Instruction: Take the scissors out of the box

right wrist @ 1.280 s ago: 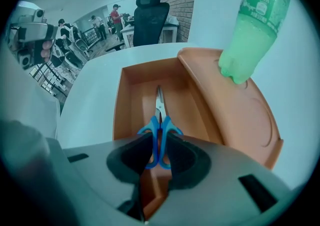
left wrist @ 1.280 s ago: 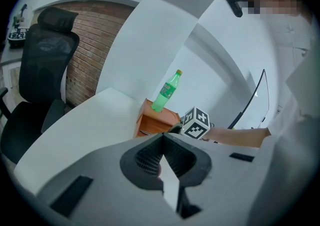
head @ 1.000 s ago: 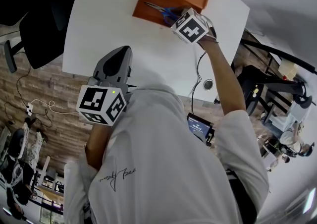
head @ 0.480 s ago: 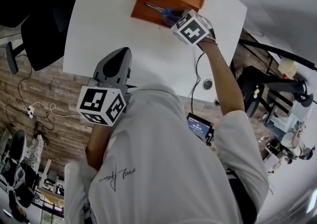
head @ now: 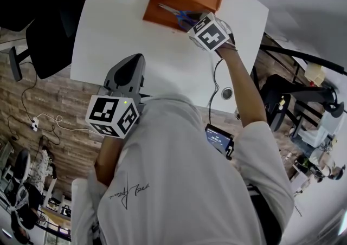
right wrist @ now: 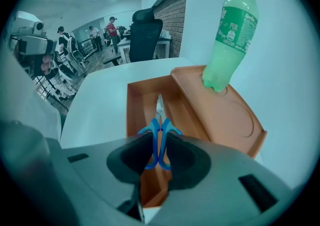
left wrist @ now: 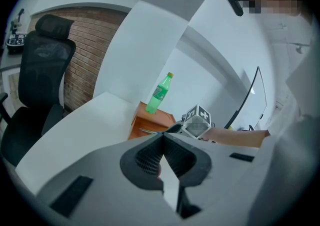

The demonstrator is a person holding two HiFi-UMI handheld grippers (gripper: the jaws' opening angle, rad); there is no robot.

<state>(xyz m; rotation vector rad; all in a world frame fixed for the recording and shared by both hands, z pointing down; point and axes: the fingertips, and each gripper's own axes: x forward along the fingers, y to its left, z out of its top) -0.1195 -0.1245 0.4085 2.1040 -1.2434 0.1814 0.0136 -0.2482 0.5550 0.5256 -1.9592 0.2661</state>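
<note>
Almost nothing has moved in the last second: the right tool [right wrist: 159, 138] keeps its place at the near end of the box [right wrist: 134, 111]. Its jaws stand partly closed, the pads pressing both sides of the blue handles of the scissors [right wrist: 158, 123]. The scissors lie inside the box, their blades running away from the tool toward 12 o'clock along the channel between the box walls. At 2 o'clock the orange lid [right wrist: 235, 120] leans off the box's right wall, and a green bottle [right wrist: 231, 35] stands on its far end at 1 o'clock. The white tabletop [right wrist: 100, 105] spreads to 10 o'clock, with a black chair [right wrist: 145, 32] beyond it. The left tool [left wrist: 162, 137] hangs well back over the tabletop's near edge, jaws together and empty.
</note>
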